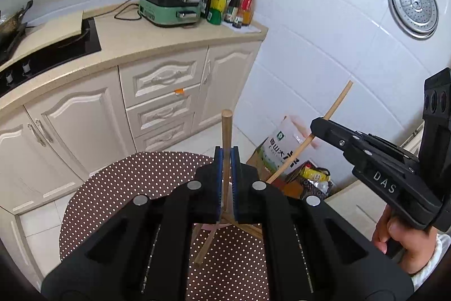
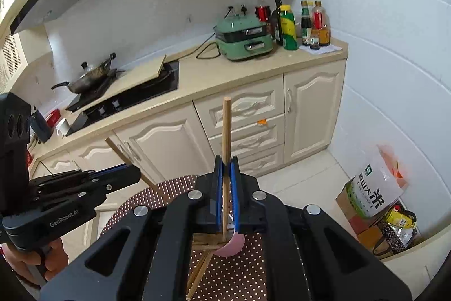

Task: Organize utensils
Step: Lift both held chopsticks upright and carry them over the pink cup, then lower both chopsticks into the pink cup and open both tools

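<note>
I am holding one wooden chopstick in each gripper, lifted above a round table with a brown polka-dot cloth point(image 1: 118, 188). My left gripper point(image 1: 227, 160) is clamped on a chopstick point(image 1: 226, 129) that stands nearly upright between its blue pads. My right gripper point(image 2: 226, 171) is clamped the same way on a second chopstick point(image 2: 226, 129), which from the left wrist view slants up toward the white tiled wall. I judge that I hold them raised and separate so each can be guided into a holder end first, though I cannot tell where that holder is.

Below the grippers, more chopsticks point(image 2: 197, 270) lie loose and crossed on the cloth beside a pink dish point(image 2: 231, 244); I count at least two or three, partly hidden. So two are in hand and a few are left to sort.

Behind, the kitchen counter point(image 2: 225, 75) carries one green cooker point(image 2: 243, 40), a cluster of about eight bottles, and one wok.
</note>
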A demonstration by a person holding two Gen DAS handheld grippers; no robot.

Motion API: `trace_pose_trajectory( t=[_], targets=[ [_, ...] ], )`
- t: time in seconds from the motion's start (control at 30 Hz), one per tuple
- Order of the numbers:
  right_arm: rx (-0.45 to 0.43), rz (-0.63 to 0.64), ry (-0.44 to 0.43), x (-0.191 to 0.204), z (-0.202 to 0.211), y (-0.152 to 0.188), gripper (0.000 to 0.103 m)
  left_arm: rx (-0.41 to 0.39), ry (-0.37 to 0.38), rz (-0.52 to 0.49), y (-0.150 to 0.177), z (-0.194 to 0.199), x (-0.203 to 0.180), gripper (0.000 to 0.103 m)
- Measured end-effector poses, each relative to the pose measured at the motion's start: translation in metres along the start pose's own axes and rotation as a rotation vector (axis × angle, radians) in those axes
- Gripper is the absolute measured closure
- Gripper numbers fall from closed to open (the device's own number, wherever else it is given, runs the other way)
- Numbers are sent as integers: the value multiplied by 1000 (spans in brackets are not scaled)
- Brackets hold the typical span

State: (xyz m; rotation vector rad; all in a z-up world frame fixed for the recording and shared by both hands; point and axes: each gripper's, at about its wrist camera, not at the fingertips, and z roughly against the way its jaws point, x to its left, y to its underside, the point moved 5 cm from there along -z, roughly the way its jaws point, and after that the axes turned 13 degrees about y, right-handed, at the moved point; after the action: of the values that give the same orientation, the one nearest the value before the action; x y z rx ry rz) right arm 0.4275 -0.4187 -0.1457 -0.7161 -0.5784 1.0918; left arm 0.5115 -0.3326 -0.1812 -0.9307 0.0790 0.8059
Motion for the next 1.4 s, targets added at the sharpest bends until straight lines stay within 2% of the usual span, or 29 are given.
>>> trace_pose_trajectory(
  t=[0.6, 0.9, 1.17, 1.23, 1.27, 1.3, 1.4],
  targets=[
    [160, 43, -18, 17, -41, 41, 99, 152, 5, 13, 28, -37, 6, 97],
    [216, 54, -20, 23, -45, 55, 98, 179, 9, 35, 35, -35, 8, 96],
    [224, 45, -24, 28, -37, 57, 96, 179, -1, 40, 41, -24, 8, 96],
    [222, 42, -28, 29, -34, 57, 95, 176, -3, 40, 42, -20, 8, 89],
    [219, 41, -27, 30, -31, 57, 95, 171, -7, 39, 42, -18, 8, 73],
    [215, 41, -28, 31, -29, 56, 95, 158, -16, 37, 42, -13, 7, 50],
    [203, 37, -27, 33, -20, 55, 92, 116, -28, 16, 39, -1, 4, 49]
  ],
)
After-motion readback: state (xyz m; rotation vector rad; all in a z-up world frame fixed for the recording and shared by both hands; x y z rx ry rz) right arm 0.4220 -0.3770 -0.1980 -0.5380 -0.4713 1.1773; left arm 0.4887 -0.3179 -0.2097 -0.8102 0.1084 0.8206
